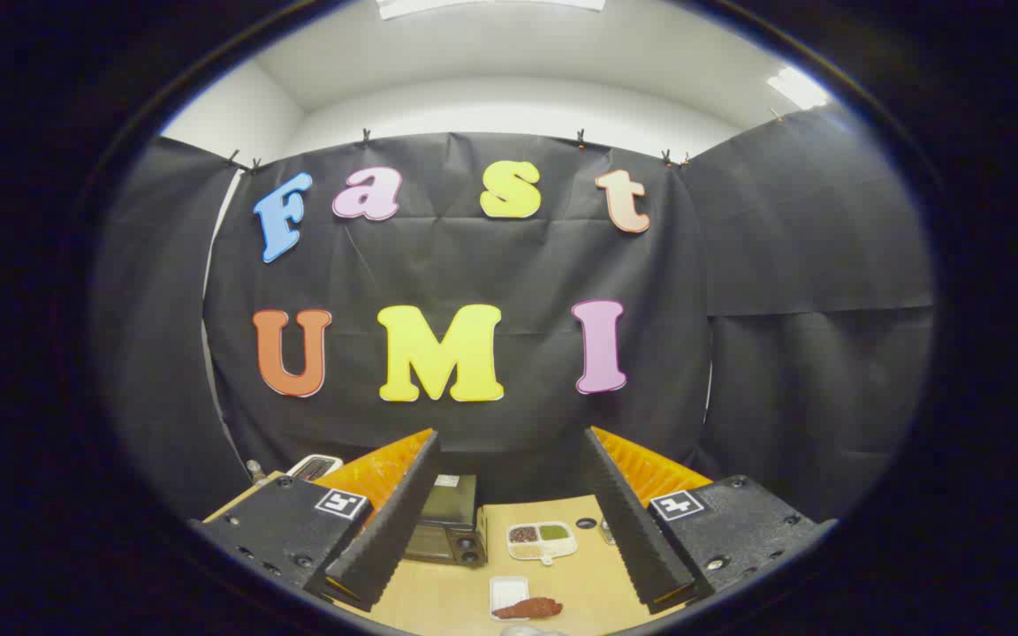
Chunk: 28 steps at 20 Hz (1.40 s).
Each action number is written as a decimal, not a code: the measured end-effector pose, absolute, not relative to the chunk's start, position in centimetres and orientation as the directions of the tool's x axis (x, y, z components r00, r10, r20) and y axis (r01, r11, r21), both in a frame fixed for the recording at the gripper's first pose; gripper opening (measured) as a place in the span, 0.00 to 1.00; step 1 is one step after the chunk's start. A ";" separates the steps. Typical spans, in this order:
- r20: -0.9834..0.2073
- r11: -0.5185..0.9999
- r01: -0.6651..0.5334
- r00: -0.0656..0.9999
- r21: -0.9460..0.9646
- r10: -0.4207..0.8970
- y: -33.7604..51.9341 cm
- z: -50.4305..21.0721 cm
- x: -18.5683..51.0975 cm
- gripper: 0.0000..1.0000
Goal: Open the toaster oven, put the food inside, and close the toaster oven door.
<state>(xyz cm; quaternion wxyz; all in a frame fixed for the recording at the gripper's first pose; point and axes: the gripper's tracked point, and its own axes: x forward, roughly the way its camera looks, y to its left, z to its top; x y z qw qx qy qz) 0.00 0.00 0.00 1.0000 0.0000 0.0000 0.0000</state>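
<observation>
My claw [509, 495] hangs high above the worktop [580, 583], fingers spread wide with nothing between them. The toaster oven [449, 530] sits beyond the left finger, door shut as far as I can tell. The food, a reddish-brown piece [528, 608], lies near a small white tray [509, 590], closer to me than the oven. A divided dish [543, 541] sits just right of the oven. First job is the door, I reckon: I want to drop down, line up square on the oven's front, and catch the handle at its top edge, though it is too small to make out from here.
</observation>
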 end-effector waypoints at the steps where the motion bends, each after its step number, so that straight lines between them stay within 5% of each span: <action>1: 0.000 1.000 0.005 1.000 -0.006 -0.005 -0.2 0.1 -0.1 1.00; 16: -0.006 0.999 0.025 1.000 -0.028 -0.026 4.2 -1.9 2.3 1.00; 28: -0.079 0.995 -0.086 0.993 -0.055 0.082 19.6 -15.4 12.2 1.00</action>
